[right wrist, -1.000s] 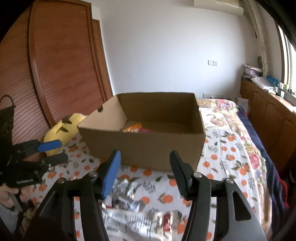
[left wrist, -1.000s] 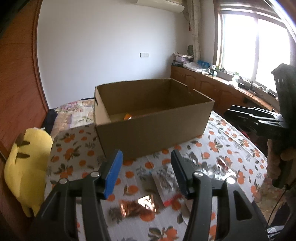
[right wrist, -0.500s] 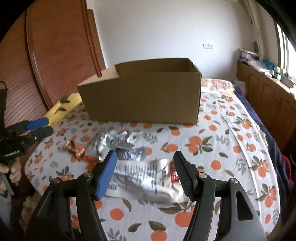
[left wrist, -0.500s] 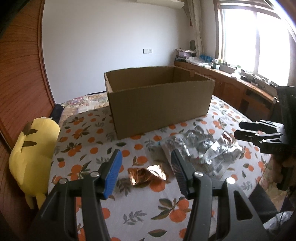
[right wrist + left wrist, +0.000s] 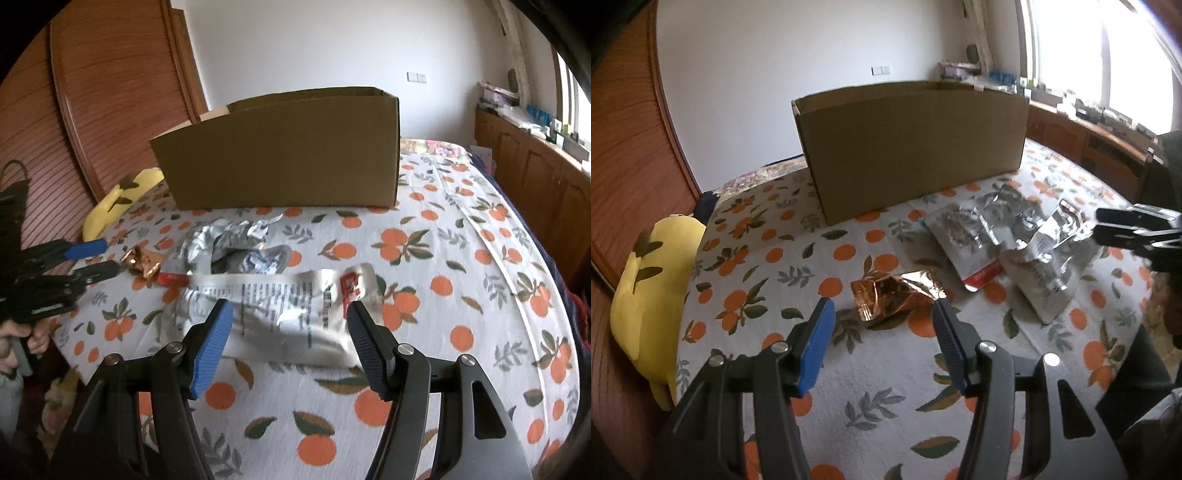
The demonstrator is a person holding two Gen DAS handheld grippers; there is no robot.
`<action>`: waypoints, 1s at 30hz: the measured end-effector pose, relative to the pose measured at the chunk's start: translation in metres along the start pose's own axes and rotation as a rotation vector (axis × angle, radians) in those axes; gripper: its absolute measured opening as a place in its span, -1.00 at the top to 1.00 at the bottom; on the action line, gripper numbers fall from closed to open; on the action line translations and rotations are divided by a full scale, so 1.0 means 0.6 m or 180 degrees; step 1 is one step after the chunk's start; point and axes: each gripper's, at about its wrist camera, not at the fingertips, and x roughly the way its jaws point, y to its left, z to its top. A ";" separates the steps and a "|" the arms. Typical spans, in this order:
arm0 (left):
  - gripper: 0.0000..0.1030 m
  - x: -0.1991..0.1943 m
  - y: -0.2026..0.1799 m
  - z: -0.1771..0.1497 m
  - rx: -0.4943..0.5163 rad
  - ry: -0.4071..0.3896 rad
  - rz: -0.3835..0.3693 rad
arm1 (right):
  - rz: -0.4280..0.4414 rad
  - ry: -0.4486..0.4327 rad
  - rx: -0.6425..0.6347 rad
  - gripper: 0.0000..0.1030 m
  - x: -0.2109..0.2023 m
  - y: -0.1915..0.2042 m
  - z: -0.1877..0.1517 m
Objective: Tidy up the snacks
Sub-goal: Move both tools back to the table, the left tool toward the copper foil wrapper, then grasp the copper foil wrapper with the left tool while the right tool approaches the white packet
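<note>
An open cardboard box [image 5: 912, 147] [image 5: 288, 158] stands at the back of the orange-print tablecloth. In front of it lie a copper foil packet [image 5: 894, 295] [image 5: 142, 262], crumpled silver packets [image 5: 967, 236] [image 5: 229, 240] and a white packet with a red label [image 5: 288, 306] [image 5: 1045, 273]. My left gripper [image 5: 882, 310] [image 5: 112, 255] is open, low over the cloth, with the copper packet just beyond its tips. My right gripper [image 5: 290, 314] [image 5: 1134, 229] is open over the near edge of the white packet, its jaws opening a little wider and touching nothing.
A yellow plush toy [image 5: 646, 295] [image 5: 118, 199] lies at the table's left edge against a wooden slatted door [image 5: 110, 92]. Wooden cabinets [image 5: 535, 177] run under the window on the right. A hand [image 5: 26, 332] holds the left gripper.
Both grippers have sunk toward the table, so the box's inside no longer shows. The snack packets now lie close ahead of the tips. The right jaws have widened slightly.
</note>
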 end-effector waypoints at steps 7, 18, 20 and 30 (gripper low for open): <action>-0.06 0.044 0.002 0.004 0.0162 0.0254 0.0108 | 0.0053 0.0023 -0.0029 -0.28 -0.016 0.013 -0.020; -0.06 0.084 -0.008 0.043 0.0306 0.0323 0.0107 | 0.0158 0.0099 -0.0069 -0.28 -0.013 0.029 -0.034; -0.06 0.088 -0.007 0.046 0.0281 0.0327 0.0080 | 0.0170 0.0105 -0.0066 -0.28 -0.011 0.029 -0.033; 0.62 0.081 -0.010 0.039 0.0196 0.0308 -0.0032 | 0.0317 0.0233 0.0168 -0.28 -0.012 0.021 -0.043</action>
